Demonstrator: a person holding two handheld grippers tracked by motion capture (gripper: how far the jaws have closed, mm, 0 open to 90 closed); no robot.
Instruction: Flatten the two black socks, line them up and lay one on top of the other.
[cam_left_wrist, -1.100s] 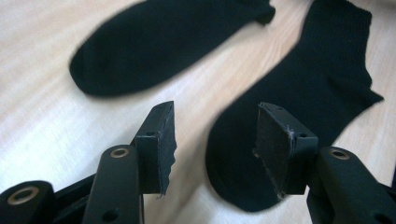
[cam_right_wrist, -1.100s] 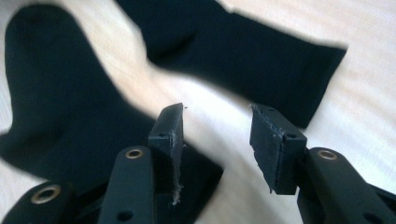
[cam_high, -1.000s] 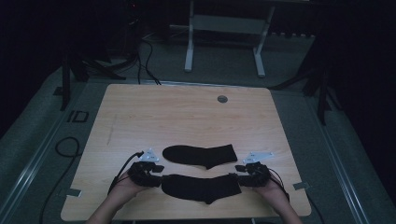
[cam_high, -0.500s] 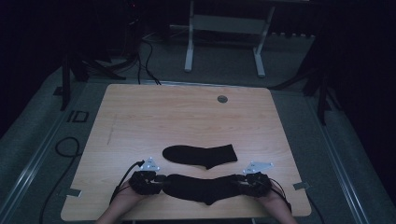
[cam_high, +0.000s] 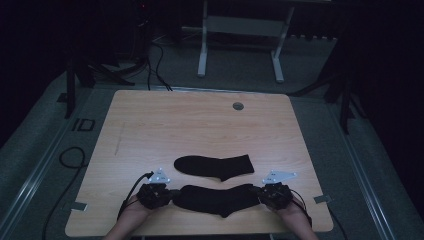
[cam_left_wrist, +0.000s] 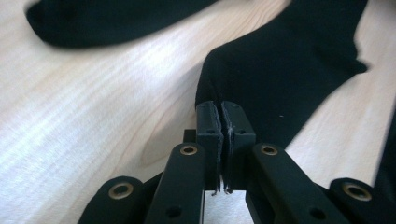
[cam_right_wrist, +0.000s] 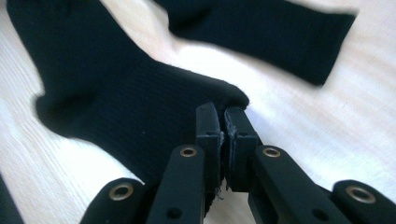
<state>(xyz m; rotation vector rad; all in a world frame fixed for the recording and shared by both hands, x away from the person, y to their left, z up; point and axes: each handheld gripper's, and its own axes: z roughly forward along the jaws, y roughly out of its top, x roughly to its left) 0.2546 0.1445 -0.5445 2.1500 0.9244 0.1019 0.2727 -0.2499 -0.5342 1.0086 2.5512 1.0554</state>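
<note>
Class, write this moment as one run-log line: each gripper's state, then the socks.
left gripper: just closed on near sock | right gripper: just closed on its other end | far sock: flat, untouched

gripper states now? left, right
Left gripper: jaws just closed, shut on the near sock, at its end.
Right gripper: jaws just closed, shut on the same sock's other end.

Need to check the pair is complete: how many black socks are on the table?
2. The near sock lies along the table's front edge, pinched at its ends by the left tool and right tool. The far sock lies flat just behind it, untouched.
</note>
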